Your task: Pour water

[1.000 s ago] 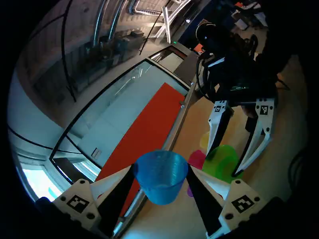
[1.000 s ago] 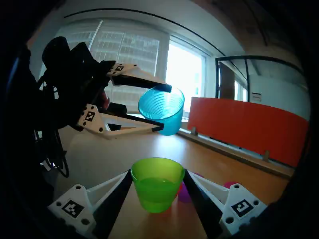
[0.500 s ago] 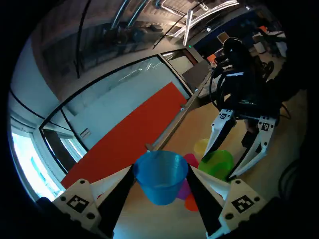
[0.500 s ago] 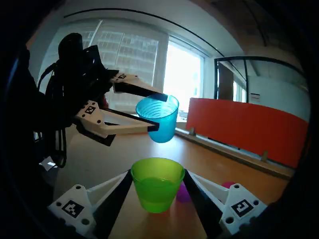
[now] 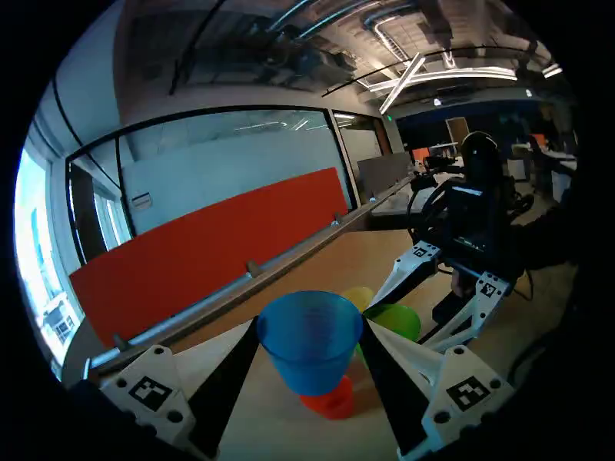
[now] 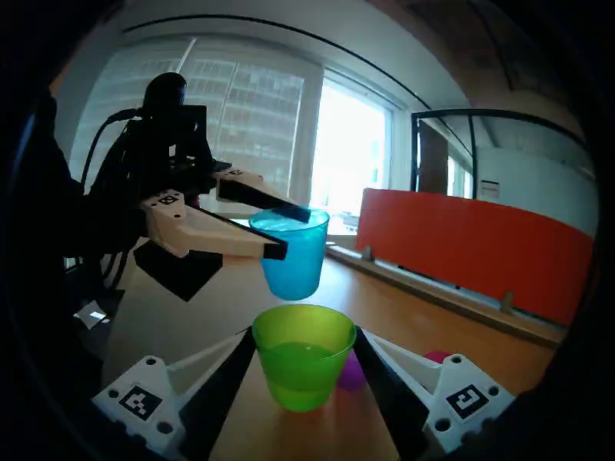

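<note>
Since both are thin plastic tumblers, they look light, slick and easily squashed, so a mid-wall grip under the rim suits. The left claw (image 5: pixel 309 329) pinches the blue cup (image 5: pixel 310 349) upright. In the right gripper view it hangs at twelve o'clock from the green cup (image 6: pixel 304 361), which the right claw (image 6: pixel 304 342) clamps, water inside, above the counter (image 6: pixel 415 307). No brand is legible; the claws carry square coded markers (image 6: pixel 141 401).

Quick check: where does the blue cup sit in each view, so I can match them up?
Left gripper view: blue cup at lower centre, between that camera's own jaws.
Right gripper view: blue cup just left of centre, higher in the picture than the green cup.
Shared landmark: the red panel behind the table.
</note>
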A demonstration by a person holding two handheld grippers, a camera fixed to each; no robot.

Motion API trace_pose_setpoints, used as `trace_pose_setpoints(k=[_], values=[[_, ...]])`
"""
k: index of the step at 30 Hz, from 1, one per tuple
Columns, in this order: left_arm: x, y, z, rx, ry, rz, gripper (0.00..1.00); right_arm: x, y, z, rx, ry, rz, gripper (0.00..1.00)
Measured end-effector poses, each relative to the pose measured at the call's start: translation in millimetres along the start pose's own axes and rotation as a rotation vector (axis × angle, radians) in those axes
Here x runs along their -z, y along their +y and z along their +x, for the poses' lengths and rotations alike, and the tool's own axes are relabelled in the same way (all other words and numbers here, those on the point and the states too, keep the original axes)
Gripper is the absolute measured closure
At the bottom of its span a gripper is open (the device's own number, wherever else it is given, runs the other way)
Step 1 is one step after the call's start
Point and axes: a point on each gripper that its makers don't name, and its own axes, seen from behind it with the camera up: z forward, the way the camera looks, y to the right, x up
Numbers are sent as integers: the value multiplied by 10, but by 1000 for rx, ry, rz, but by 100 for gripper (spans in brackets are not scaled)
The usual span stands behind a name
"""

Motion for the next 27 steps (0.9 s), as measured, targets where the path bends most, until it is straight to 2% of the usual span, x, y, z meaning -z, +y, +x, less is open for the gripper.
trace_pose_setpoints(k=[2,5,13,21,27], values=[[6,-15,-27,41,-3,-7,12,3,0,4,2,-1,0,6],[13,-68,-41,67,-3,1,12,11,3,9,4,-2,0,6],[-9,-133,-175,102,-28,14,12,24,36,20,4,-7,-4,6],[-13,-191,-314,164,-46,8,12,57,91,-15,2,-23,-12,6],[-13,-208,-442,172,-71,8,12,85,166,-55,1,-43,-19,6]])
